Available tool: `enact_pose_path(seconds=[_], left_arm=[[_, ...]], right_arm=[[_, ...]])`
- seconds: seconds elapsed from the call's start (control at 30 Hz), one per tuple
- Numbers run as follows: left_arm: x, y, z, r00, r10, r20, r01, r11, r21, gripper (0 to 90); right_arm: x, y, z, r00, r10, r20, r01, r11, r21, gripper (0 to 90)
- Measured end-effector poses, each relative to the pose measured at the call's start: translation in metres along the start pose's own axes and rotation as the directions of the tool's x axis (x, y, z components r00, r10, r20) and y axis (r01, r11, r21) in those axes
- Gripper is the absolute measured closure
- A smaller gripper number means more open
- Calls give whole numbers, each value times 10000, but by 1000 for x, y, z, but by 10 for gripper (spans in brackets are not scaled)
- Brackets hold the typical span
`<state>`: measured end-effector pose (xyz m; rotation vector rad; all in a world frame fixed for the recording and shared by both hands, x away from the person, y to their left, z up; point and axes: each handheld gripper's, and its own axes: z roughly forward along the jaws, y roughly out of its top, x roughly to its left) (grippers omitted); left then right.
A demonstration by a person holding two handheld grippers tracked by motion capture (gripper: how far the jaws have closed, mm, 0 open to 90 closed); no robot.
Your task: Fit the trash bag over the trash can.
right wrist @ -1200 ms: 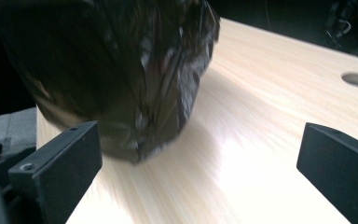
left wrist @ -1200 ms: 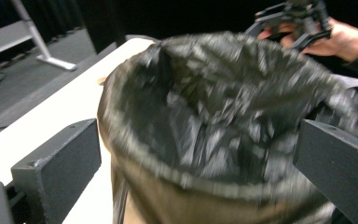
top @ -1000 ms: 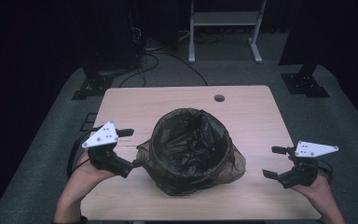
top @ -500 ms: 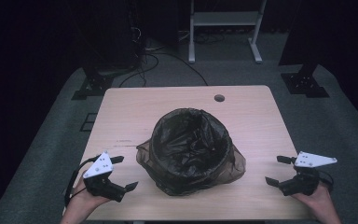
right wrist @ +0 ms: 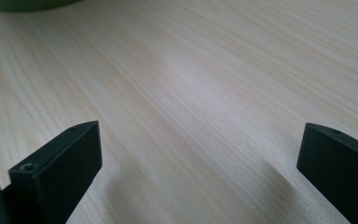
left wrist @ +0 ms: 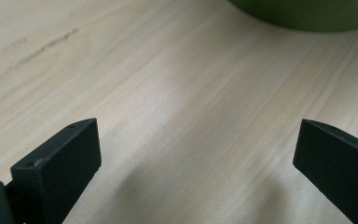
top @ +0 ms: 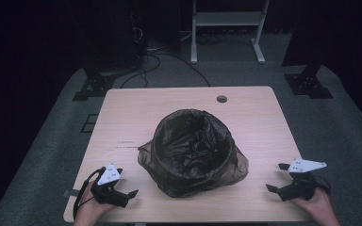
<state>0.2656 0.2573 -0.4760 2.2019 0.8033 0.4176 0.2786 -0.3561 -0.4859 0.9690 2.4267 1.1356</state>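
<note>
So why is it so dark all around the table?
High view: light falls on the table and the bin with its black bag, while the room behind stays dark. Left gripper view: the green bin edge looks blurry.

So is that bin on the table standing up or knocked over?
Upright: the bin stands on the table, its bag-lined mouth facing up.

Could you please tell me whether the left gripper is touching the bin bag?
Apart. The high view shows bare table between the left gripper and the bin bag; the left gripper view shows open jaws over bare wood.
</note>
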Motion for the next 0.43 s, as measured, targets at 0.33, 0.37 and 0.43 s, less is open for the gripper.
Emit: enact_pose_path(seconds=[0.33,0.37,0.43], left_arm=[[0,-4,6,9999,-127,115,123,9994,331,0],[0,-4,6,9999,-127,115,123,9994,331,0],[1,-4,6,9995,-242,187,235,9990,386,0]], right_arm=[[3,2,7,9999,-166,-37,169,9969,774,0],[3,2,7,9999,-166,-37,169,9969,774,0],[3,2,7,9999,-166,-37,168,9968,776,0]])
